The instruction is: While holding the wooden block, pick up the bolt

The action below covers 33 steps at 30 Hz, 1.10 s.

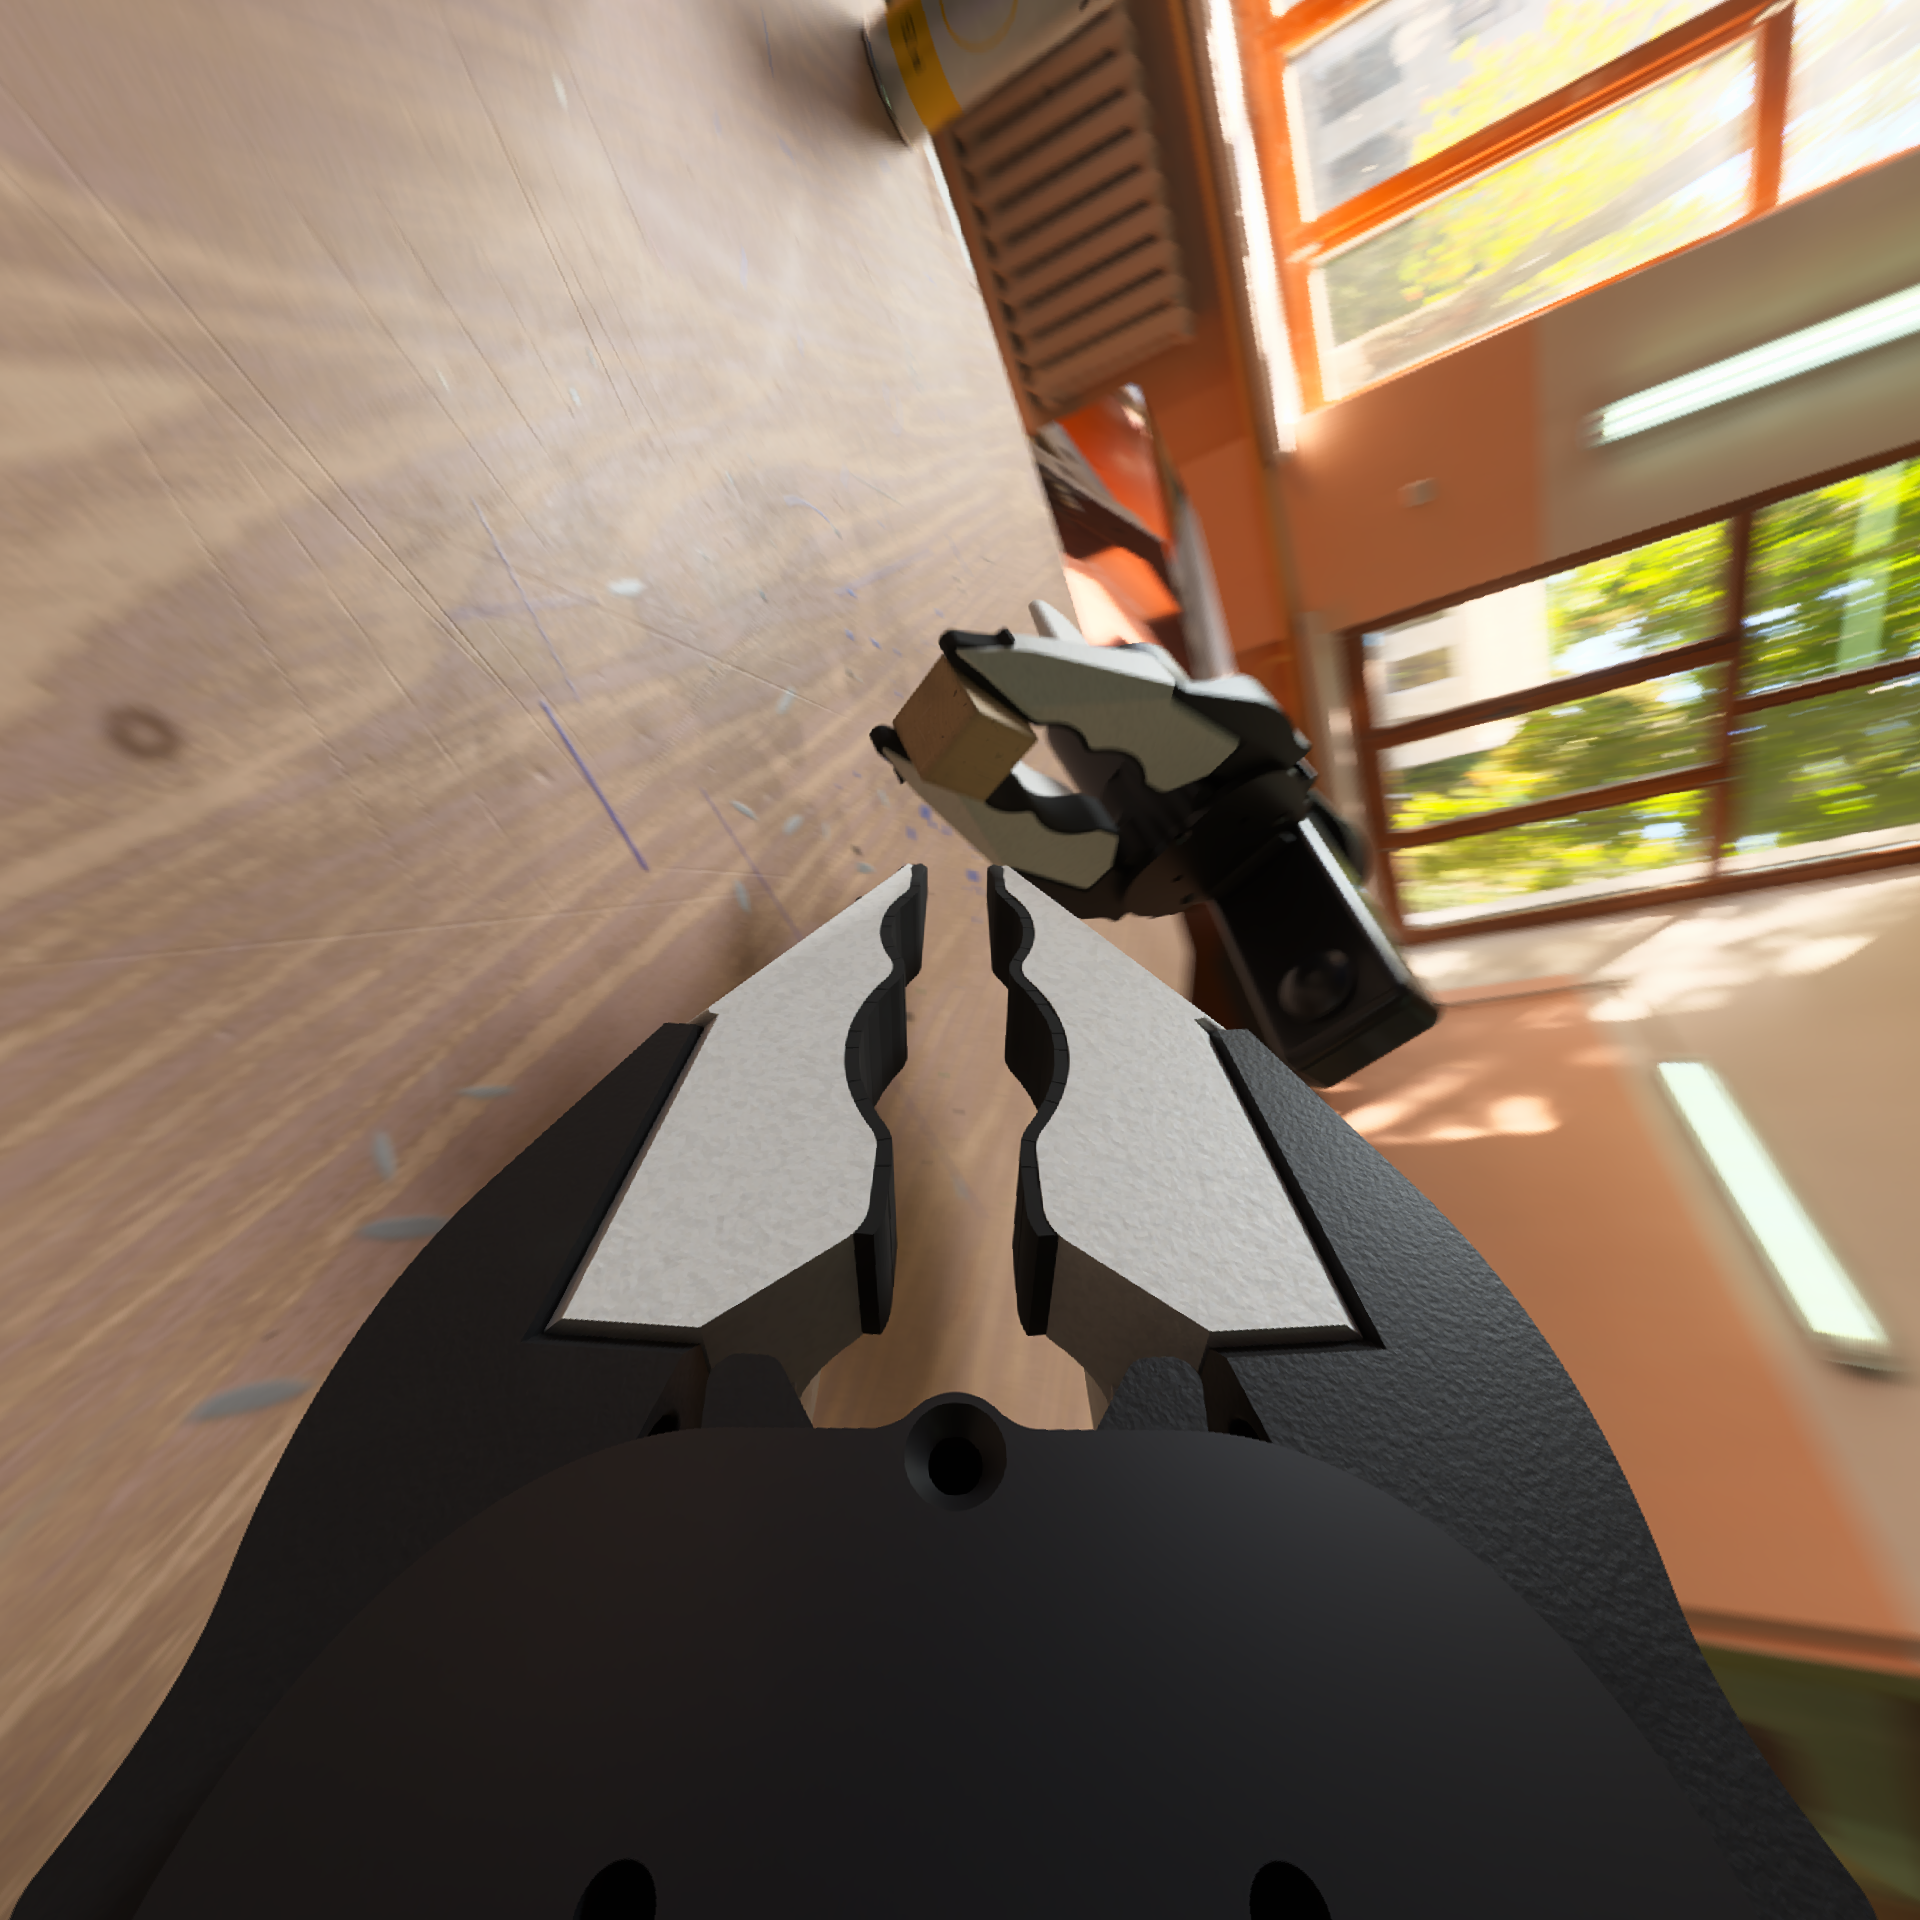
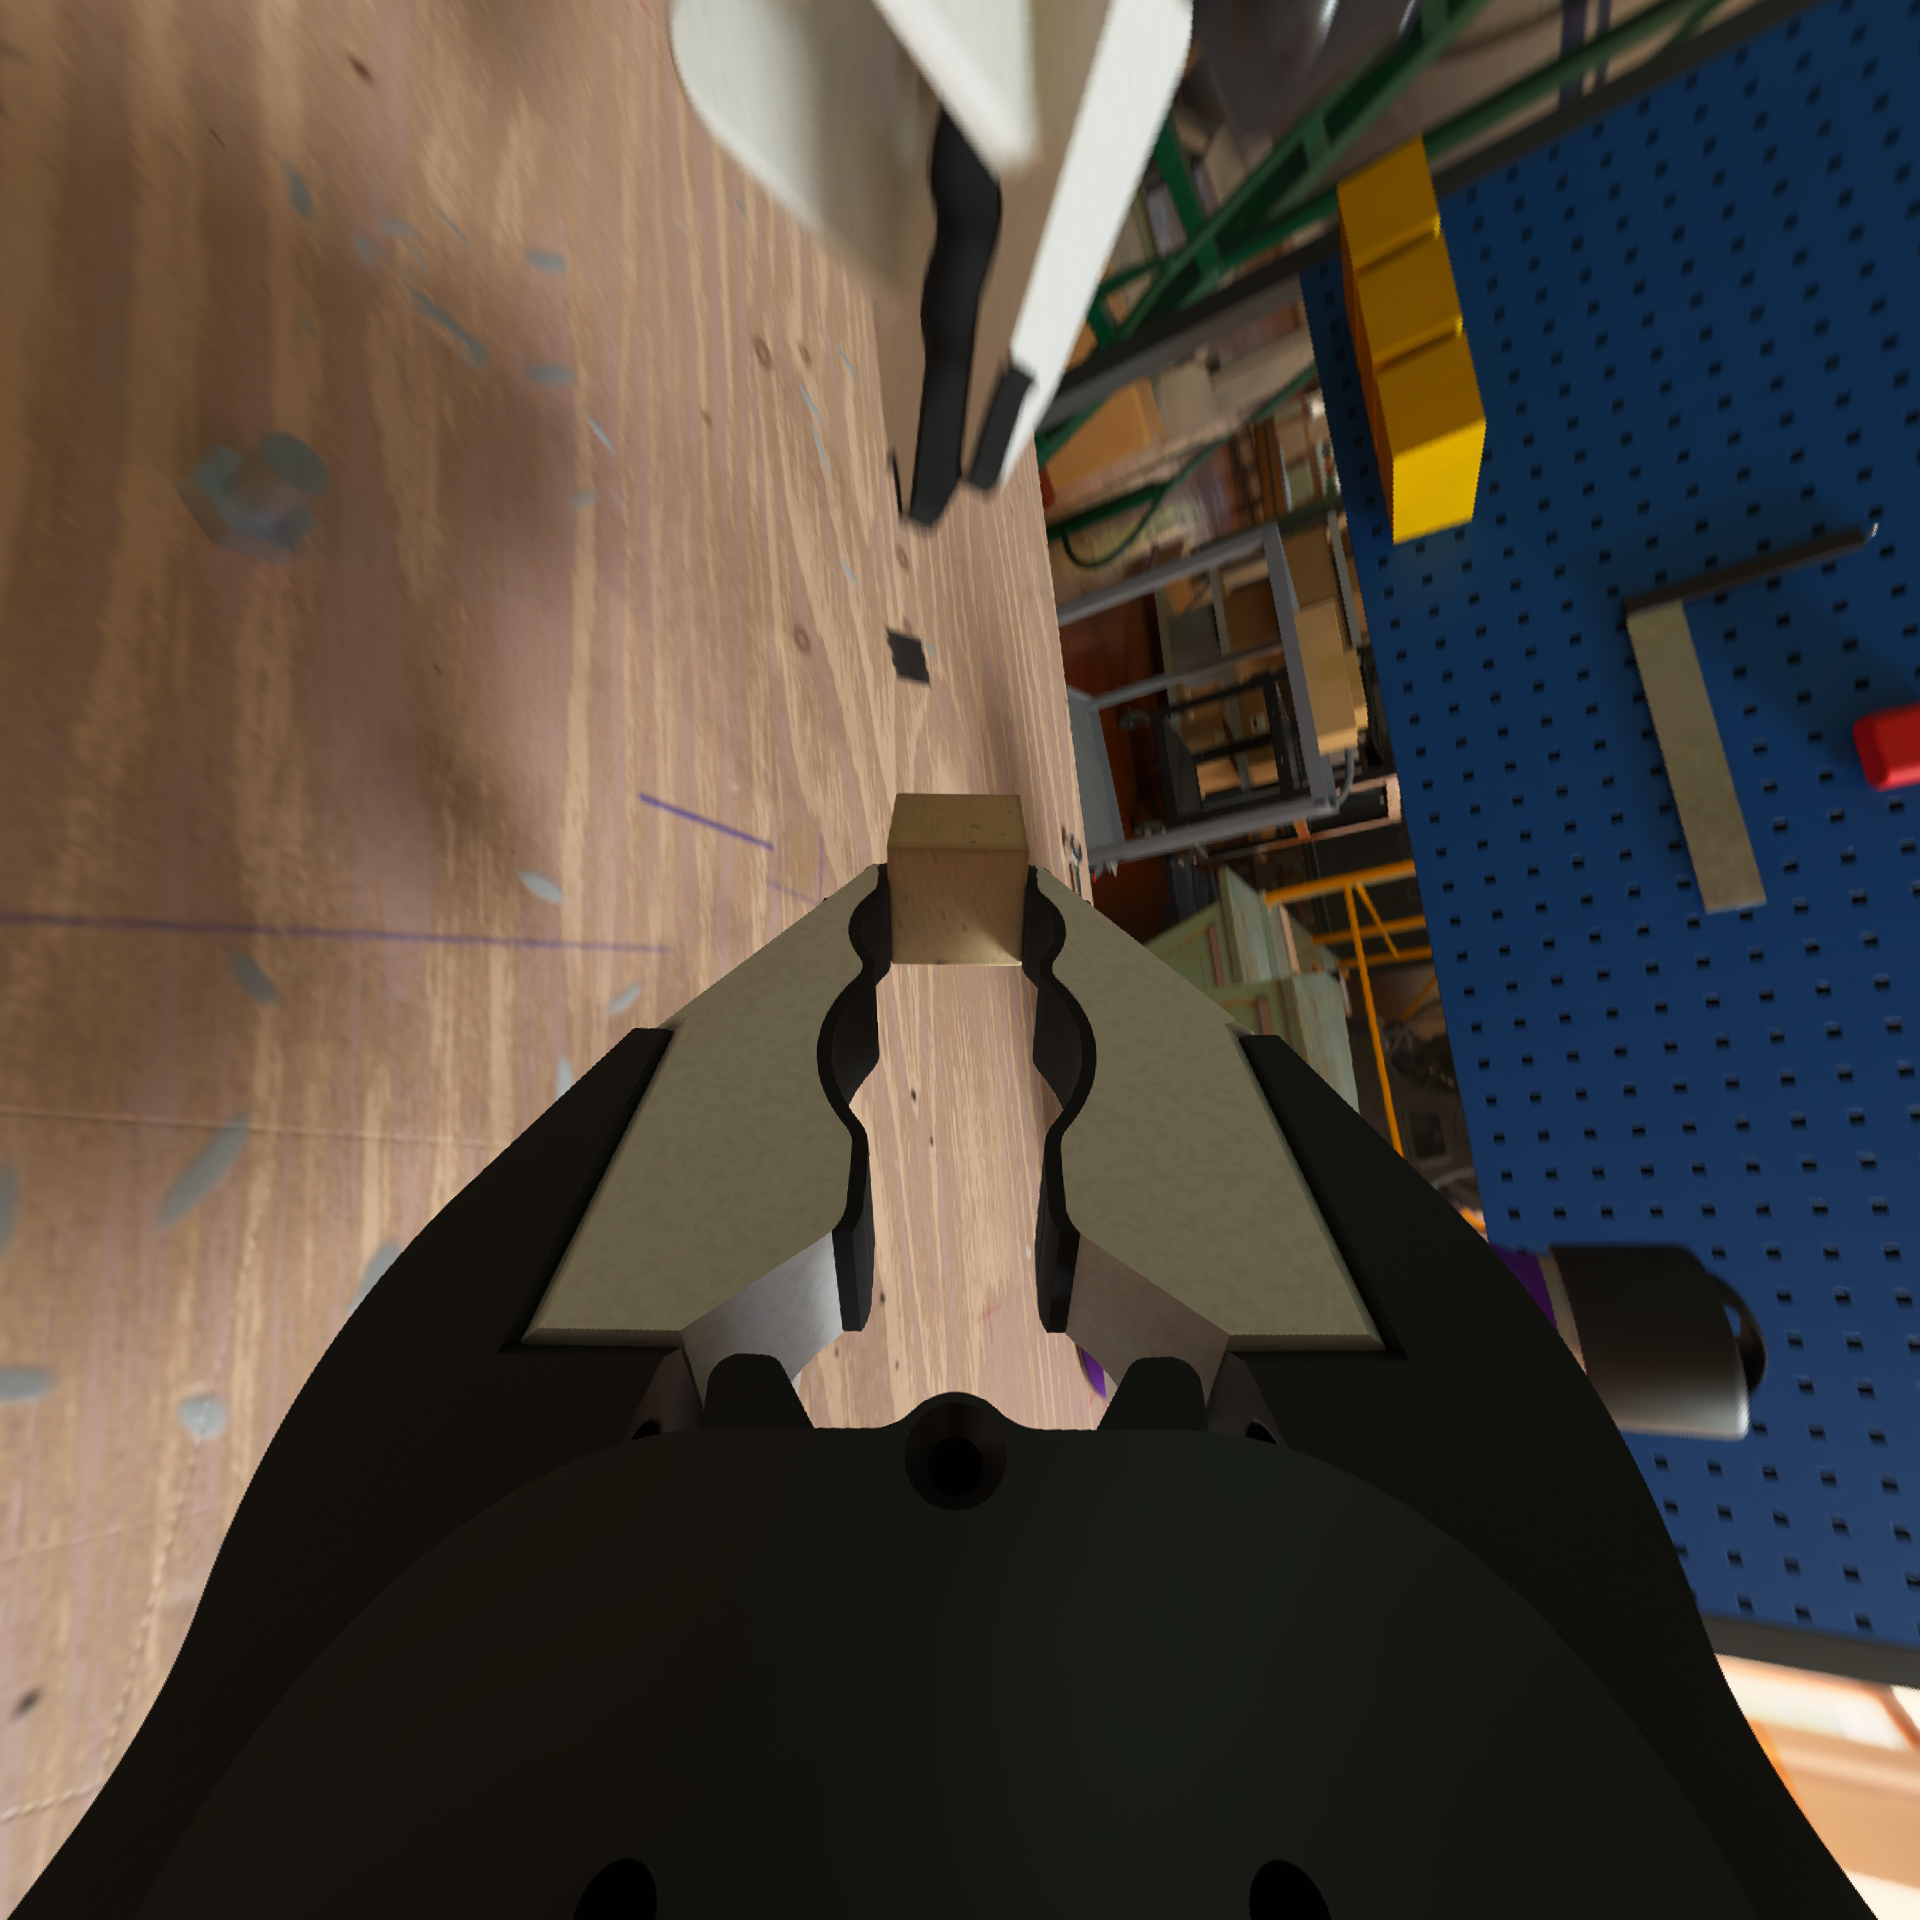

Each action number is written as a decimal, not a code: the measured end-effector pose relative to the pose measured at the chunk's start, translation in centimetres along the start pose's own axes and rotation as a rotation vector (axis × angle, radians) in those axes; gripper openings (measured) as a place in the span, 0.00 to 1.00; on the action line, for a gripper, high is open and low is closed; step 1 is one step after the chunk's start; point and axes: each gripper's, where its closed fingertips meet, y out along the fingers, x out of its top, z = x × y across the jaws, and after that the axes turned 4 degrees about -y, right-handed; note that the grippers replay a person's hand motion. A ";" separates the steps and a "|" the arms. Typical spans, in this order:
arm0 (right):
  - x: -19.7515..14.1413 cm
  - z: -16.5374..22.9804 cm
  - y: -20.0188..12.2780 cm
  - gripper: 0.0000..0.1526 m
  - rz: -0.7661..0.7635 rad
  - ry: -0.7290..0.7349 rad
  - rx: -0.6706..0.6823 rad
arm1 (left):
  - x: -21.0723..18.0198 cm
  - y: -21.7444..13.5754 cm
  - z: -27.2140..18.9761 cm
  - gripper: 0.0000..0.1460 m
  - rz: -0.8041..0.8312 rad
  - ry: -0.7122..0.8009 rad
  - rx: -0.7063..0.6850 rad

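Observation:
My right gripper (image 2: 956, 896) is shut on a small light wooden block (image 2: 956, 883) and holds it above the wooden table (image 2: 416, 935). The left wrist view shows the same gripper (image 1: 925, 707) with the block (image 1: 966, 738) just beyond my left gripper (image 1: 956, 883). My left gripper's jaws stand almost together with a narrow gap and nothing between them. It also shows in the right wrist view (image 2: 925, 499), hanging over the table. A grey hex-head bolt (image 2: 255, 499) lies blurred on the table, well to the left of both grippers.
A can with a yellow band (image 1: 935, 62) stands at the table's far edge. A small black piece (image 2: 907, 657) lies on the table. A blue pegboard (image 2: 1662, 935) carries yellow bins (image 2: 1413, 343) and a black cylinder (image 2: 1652, 1340). Grey flecks dot the tabletop.

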 end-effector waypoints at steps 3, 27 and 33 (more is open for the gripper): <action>-1.5 -0.1 0.0 0.16 0.060 0.052 -0.006 | -0.9 -0.8 0.2 0.06 -0.052 0.248 0.216; -1.7 -0.4 0.1 0.16 0.044 0.102 -0.020 | -8.4 1.9 5.9 0.08 0.230 0.750 0.886; -0.9 -1.1 -0.4 0.16 0.031 -0.014 -0.100 | -7.4 0.9 2.5 0.05 0.162 0.461 0.529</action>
